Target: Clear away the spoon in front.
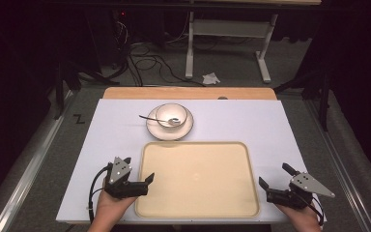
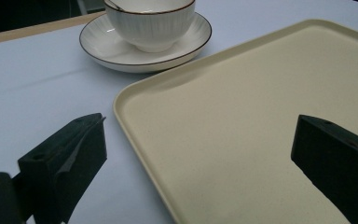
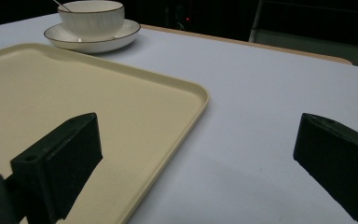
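- Dark surroundings are recorded in the high view, with cables and a frame leg on the grey floor beyond a white table top (image 1: 270, 121). A cream tray (image 1: 198, 181) is laid flat at the near middle of that top, long side toward the person, presumably so that both near corners can be reached at once.
- Flanking the tray in the same view, the left gripper (image 1: 141, 181) is held at its left edge and the right gripper (image 1: 273, 180) just off its right edge; both are spread and nothing is held. The symmetrical stance is judged a readiness to take the tray by its two sides.
- Behind the tray a bowl (image 1: 171, 115) is seen seated on a saucer (image 1: 169, 126), with a spoon (image 1: 160, 119) resting in it, handle out to the left.
- From the left gripper view, the jaws are seen wide apart astride the rim of the tray (image 2: 242, 121), one over the table, one over the tray floor. The surface is matt, pale yellow, finely speckled, with a low raised lip and rounded corners.
- From the right gripper view, the jaws likewise straddle the edge of the tray (image 3: 98, 107), no contact being evident. The bowl (image 3: 92, 18) is ribbed, white, with a dark rim line.
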Demonstrator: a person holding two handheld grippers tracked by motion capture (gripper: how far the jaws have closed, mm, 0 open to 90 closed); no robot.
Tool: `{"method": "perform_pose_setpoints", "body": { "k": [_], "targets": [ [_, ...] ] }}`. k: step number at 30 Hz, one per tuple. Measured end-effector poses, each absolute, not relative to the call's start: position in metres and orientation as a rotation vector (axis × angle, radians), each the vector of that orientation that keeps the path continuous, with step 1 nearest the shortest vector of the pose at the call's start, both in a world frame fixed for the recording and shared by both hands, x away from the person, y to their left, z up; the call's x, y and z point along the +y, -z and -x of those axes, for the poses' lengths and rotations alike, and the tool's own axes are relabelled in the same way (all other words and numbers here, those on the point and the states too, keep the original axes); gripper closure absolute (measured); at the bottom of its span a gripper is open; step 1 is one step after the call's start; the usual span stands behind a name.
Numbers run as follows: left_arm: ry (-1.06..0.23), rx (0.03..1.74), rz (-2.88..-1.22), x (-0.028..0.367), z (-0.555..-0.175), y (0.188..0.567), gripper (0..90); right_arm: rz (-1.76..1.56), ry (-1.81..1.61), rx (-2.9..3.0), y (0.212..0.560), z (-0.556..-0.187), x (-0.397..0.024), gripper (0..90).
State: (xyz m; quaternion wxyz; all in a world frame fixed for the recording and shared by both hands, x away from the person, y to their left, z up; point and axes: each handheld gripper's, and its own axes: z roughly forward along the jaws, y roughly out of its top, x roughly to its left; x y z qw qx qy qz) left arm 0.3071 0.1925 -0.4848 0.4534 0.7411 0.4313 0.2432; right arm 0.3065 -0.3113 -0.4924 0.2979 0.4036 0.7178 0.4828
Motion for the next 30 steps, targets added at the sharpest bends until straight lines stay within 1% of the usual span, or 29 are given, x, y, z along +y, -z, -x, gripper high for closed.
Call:
{"method": "perform_pose_setpoints", "body": {
  "k": [11, 17, 20, 23, 27, 30],
  "targets": [
    [-0.570, 1.063, -1.798, 0.190, -0.327, 0.476, 5.6, -1.063, -1.240, 1.907, 0.491, -0.292, -0.318, 1.6],
    [-0.562, 1.090, -1.771, 0.196, -0.338, 0.473, 7.0, -1.060, -1.220, 1.898, 0.473, -0.297, -0.319, 1.7],
    [-0.577, 1.095, -1.766, 0.201, -0.343, 0.469, 11.6, -1.030, -1.205, 1.912, 0.464, -0.304, -0.316, 1.7],
    [-0.560, 1.108, -1.758, 0.206, -0.348, 0.465, 15.3, -1.018, -1.217, 1.914, 0.462, -0.312, -0.313, 1.7],
    [-0.567, 1.112, -1.776, 0.207, -0.352, 0.458, 17.7, -1.035, -1.267, 1.886, 0.477, -0.316, -0.310, 1.8],
    [-0.588, 1.113, -1.757, 0.207, -0.355, 0.456, 21.1, -1.037, -1.261, 1.945, 0.487, -0.318, -0.307, 2.0]
  ]
}}
